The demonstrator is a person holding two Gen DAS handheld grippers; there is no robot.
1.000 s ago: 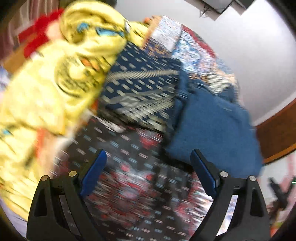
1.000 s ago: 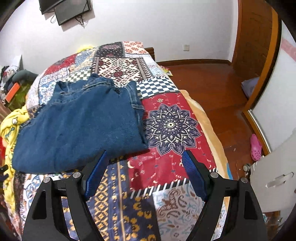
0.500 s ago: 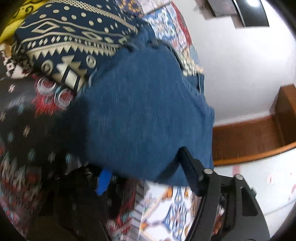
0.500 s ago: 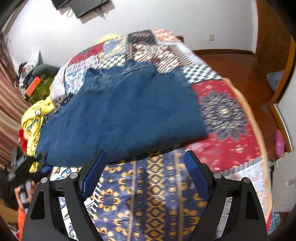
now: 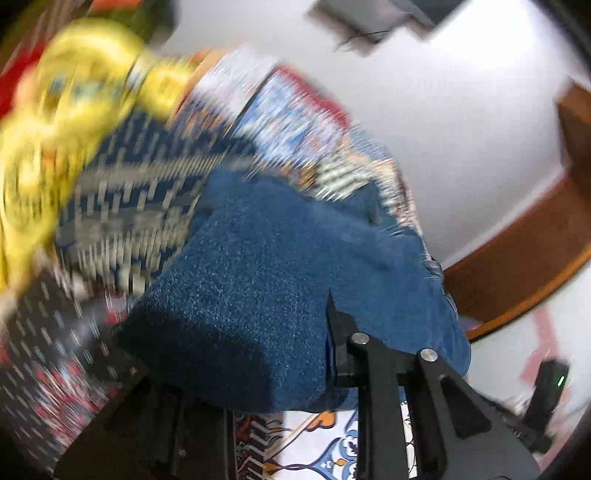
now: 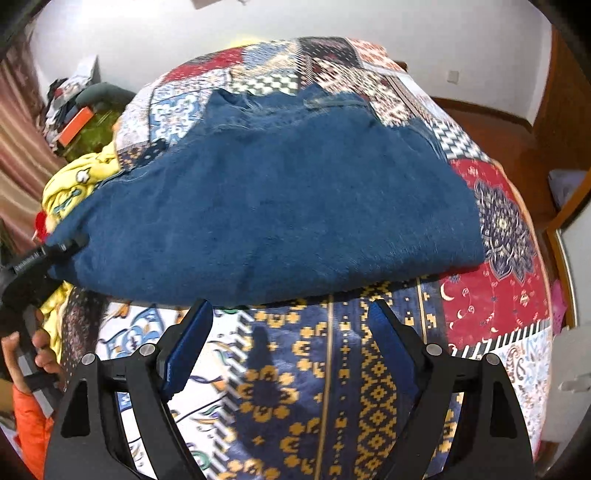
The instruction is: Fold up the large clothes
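Mid-fold: blue denim garment (image 6: 266, 206) lies flat on the patchwork bed (image 6: 498, 295). My left gripper (image 5: 280, 369) seems to pinch its near-left corner, view blurry. Right gripper (image 6: 291, 332) spread, hovering at its near edge; next, grab that hem.

A bedroom in a home: a bed (image 6: 498, 295) under a patchwork bedspread fills the room, with white walls (image 6: 155, 33), a wooden floor (image 6: 491, 125), a curtain (image 6: 18, 147) at one side and clutter (image 6: 70, 107) piled in the corner.
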